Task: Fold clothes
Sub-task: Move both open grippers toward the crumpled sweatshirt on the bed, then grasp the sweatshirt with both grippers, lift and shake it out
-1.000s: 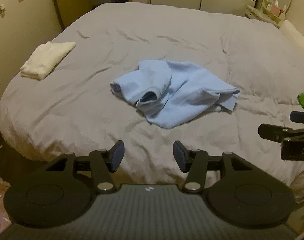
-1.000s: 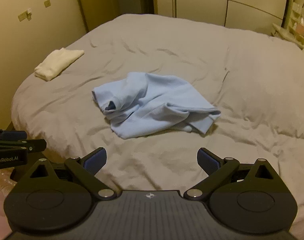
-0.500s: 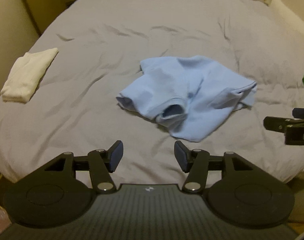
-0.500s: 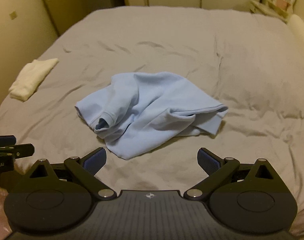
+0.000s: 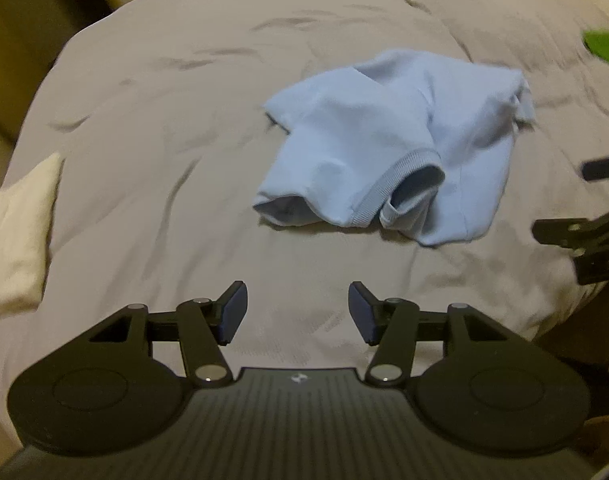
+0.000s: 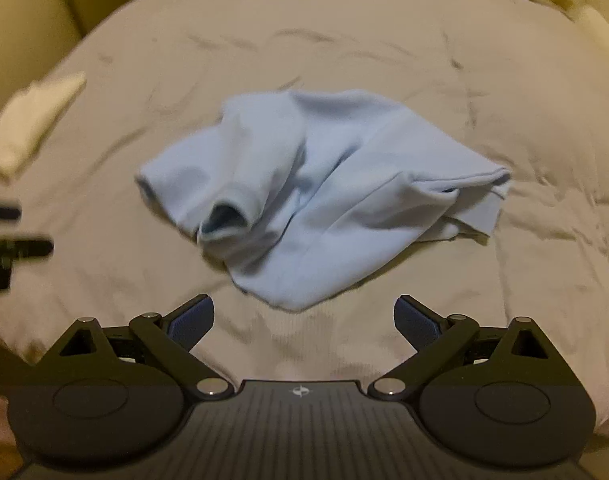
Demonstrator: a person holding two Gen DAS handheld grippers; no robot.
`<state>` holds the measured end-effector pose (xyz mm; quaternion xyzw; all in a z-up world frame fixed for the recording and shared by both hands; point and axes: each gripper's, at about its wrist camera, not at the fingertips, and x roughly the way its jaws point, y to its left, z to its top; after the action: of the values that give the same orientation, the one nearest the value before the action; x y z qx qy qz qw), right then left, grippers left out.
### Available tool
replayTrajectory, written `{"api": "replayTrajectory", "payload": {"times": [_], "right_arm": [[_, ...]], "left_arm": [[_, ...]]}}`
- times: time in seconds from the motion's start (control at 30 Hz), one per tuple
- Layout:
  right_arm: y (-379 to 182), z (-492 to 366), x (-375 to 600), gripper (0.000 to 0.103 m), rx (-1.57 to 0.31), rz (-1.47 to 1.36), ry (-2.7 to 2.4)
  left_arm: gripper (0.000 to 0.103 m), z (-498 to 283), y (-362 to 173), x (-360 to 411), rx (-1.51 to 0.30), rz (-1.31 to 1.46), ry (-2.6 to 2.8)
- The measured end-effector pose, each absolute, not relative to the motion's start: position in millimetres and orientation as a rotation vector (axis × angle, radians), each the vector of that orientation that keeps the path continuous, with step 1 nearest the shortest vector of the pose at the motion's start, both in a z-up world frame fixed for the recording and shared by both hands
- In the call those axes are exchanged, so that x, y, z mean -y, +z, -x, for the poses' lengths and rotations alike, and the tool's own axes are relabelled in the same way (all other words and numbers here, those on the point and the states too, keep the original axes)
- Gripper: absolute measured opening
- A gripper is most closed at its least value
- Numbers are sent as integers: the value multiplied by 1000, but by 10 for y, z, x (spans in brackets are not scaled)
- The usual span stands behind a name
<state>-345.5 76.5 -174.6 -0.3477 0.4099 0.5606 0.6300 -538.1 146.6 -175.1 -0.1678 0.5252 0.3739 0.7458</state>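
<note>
Left wrist view: the left gripper (image 5: 297, 311) hovers over the near edge of the grey bed (image 5: 144, 120), its fingers moderately parted and holding nothing. Ahead and to the right lies the light blue shirt (image 5: 392, 148), crumpled in a loose heap, one ribbed sleeve cuff gaping toward the camera. A folded white cloth (image 5: 18, 232) sits at the bed's left edge; something green (image 5: 604, 48) shows at far right.

Right wrist view: the right gripper (image 6: 303, 322) has its fingers spread wide and empty, just short of the shirt (image 6: 324, 200), whose nearest corner points between them. The shirt is bunched mid-bed, with one hem folded over on the right.
</note>
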Motion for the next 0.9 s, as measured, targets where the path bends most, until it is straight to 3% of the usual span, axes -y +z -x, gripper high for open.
{"api": "replayTrajectory", "payload": {"times": [0.1, 0.23, 0.4, 0.5, 0.63, 0.67, 0.77, 0.8, 0.9], "right_arm": [[-1969, 3610, -823, 82, -887, 875, 1316], [-2293, 3776, -907, 78, -770, 1009, 1341], [-2694, 3937, -1026, 71, -604, 1140, 1383], [-2956, 4081, -1070, 70, -468, 1240, 1409], [-3297, 4227, -1055, 79, -263, 1380, 1409], [-3307, 4220, -1058, 76, -245, 1380, 1406], [-3283, 4141, -1097, 44, -247, 1353, 1379], [-3243, 4078, -1117, 41, -268, 1328, 1363], [-3083, 3883, -1129, 31, -281, 1234, 1288]], "left_arm": [[51, 5313, -1925, -1507, -1163, 315, 760], [51, 5217, -2203, -1640, -1180, 256, 705], [51, 5130, -2592, -1653, -1217, -20, 635], [53, 5079, -2831, -1650, -1234, -198, 587], [54, 5027, -3128, -1549, -1211, -576, 543], [56, 5020, -3168, -1537, -1194, -637, 529], [58, 4985, -3281, -1554, -1163, -736, 496], [58, 4973, -3327, -1570, -1165, -762, 496], [45, 4952, -3406, -1644, -1160, -803, 502]]}}
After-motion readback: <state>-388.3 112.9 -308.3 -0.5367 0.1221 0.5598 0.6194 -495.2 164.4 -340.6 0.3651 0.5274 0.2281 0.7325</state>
